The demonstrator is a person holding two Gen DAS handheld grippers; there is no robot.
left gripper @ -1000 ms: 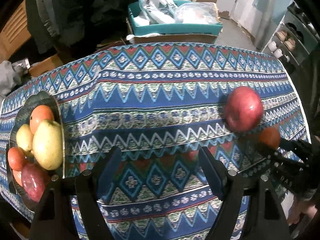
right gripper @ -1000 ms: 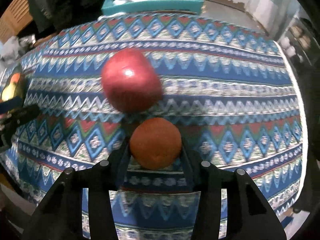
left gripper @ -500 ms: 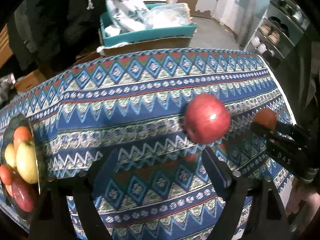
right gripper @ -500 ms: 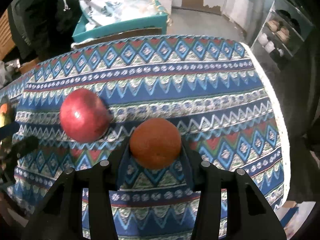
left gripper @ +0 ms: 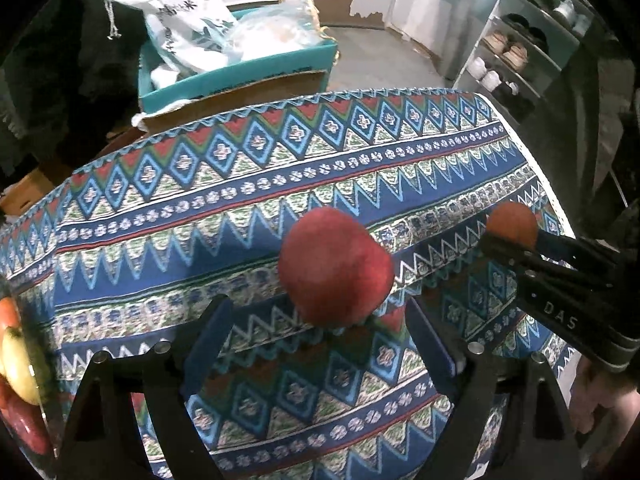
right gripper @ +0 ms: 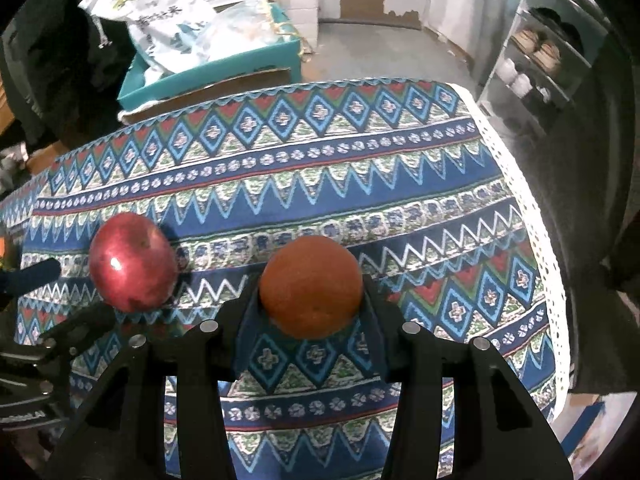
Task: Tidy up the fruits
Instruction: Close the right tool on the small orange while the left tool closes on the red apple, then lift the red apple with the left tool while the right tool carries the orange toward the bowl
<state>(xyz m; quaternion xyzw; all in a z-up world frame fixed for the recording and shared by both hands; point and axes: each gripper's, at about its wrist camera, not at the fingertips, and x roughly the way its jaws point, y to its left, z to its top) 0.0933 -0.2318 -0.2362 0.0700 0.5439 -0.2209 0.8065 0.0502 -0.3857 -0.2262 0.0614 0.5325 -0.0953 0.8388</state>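
The right tool [right gripper: 312, 304] is clenched on a round, matte, dimpled orange [right gripper: 311, 286] between its black fingers. The left tool [left gripper: 316, 332] gapes wide, released, with a glossy red apple [left gripper: 335, 266] just ahead of its tips (resting on the desk's woven zigzag cloth [left gripper: 240, 200]). Far beyond sits a teal cardboard box [left gripper: 240, 68] of crinkled plastic bags.

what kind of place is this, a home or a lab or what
Most likely a lived-in home, perhaps a dining or utility area. A table wears a patterned tablecloth, a shoe rack with shoes stands by the wall, and a teal box of bags sits on the bare floor beyond.
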